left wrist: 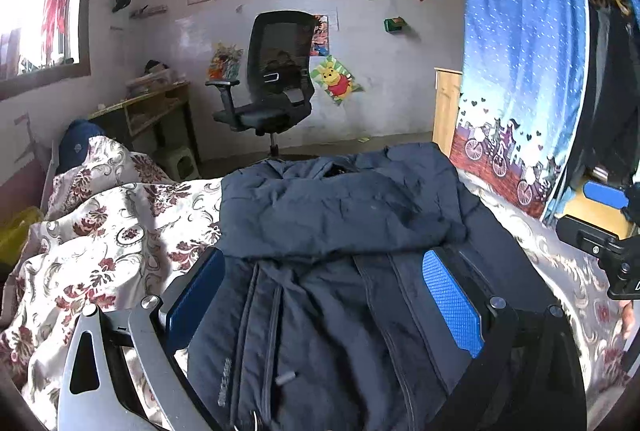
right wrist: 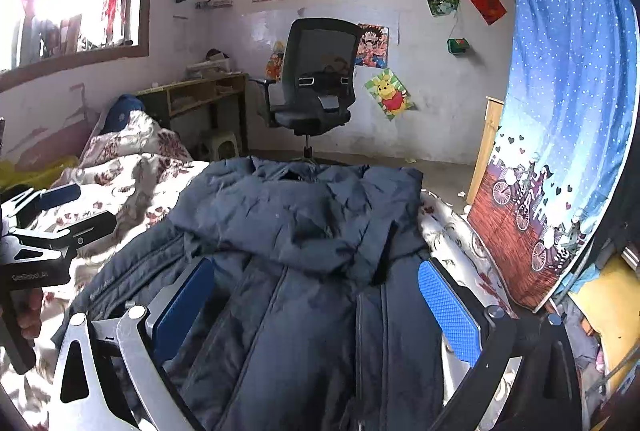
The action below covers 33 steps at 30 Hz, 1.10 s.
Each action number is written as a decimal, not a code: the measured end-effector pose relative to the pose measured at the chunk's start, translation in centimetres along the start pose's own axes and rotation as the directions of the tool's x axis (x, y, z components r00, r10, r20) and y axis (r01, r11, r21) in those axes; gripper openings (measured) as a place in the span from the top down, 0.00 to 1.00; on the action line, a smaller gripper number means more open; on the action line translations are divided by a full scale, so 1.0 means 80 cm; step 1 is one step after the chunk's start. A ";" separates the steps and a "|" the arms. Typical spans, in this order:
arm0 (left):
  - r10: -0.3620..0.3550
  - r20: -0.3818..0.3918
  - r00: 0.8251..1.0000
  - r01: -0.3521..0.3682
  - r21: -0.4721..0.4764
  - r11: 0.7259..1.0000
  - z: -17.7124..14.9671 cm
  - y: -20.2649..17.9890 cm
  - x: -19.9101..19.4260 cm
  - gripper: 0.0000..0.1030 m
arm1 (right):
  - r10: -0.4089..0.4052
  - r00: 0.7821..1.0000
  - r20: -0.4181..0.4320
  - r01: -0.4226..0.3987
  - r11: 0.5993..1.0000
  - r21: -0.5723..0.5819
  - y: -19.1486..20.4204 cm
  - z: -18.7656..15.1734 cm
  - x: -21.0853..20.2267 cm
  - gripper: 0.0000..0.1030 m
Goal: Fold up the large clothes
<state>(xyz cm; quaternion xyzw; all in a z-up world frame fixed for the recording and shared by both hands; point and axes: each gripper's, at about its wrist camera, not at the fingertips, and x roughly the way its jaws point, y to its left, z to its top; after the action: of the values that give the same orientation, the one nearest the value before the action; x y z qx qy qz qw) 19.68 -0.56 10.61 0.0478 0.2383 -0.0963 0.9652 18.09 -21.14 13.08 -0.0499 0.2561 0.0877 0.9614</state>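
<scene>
A dark navy padded jacket (left wrist: 340,231) is lying spread on a bed covered by a floral bedspread (left wrist: 112,231) in cream and dark red. Its far part, with the hood or collar end toward the room, is lying folded back over the body, making a thick crumpled layer with a straight lower edge. Below that edge the front is showing, with a zipper running down the middle, quilted seams and a small pale toggle near the hem.

The left gripper (left wrist: 324,295) is hovering over the near half of the jacket with its jaws standing wide apart, blue pads on either side of the zipper, gripping nothing. The right gripper (right wrist: 316,307) is hanging over the same garment, its jaws likewise spread and empty.

Past the bed, an office chair (left wrist: 272,79) is standing against a wall with posters, and a blue patterned curtain (left wrist: 520,51) is hanging at the right.
</scene>
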 end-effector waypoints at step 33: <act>0.000 -0.312 0.950 0.047 0.144 0.988 -0.149 0.001 0.020 0.06 | 0.056 0.829 -0.557 -0.144 0.983 -0.116 0.031 -0.139 0.041 0.00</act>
<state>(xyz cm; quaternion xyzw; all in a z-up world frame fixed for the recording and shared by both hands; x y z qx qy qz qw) 15.74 0.93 -0.63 0.1318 0.3802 -0.1168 0.9080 15.02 -19.85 1.74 -0.1329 0.5167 0.1391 0.8343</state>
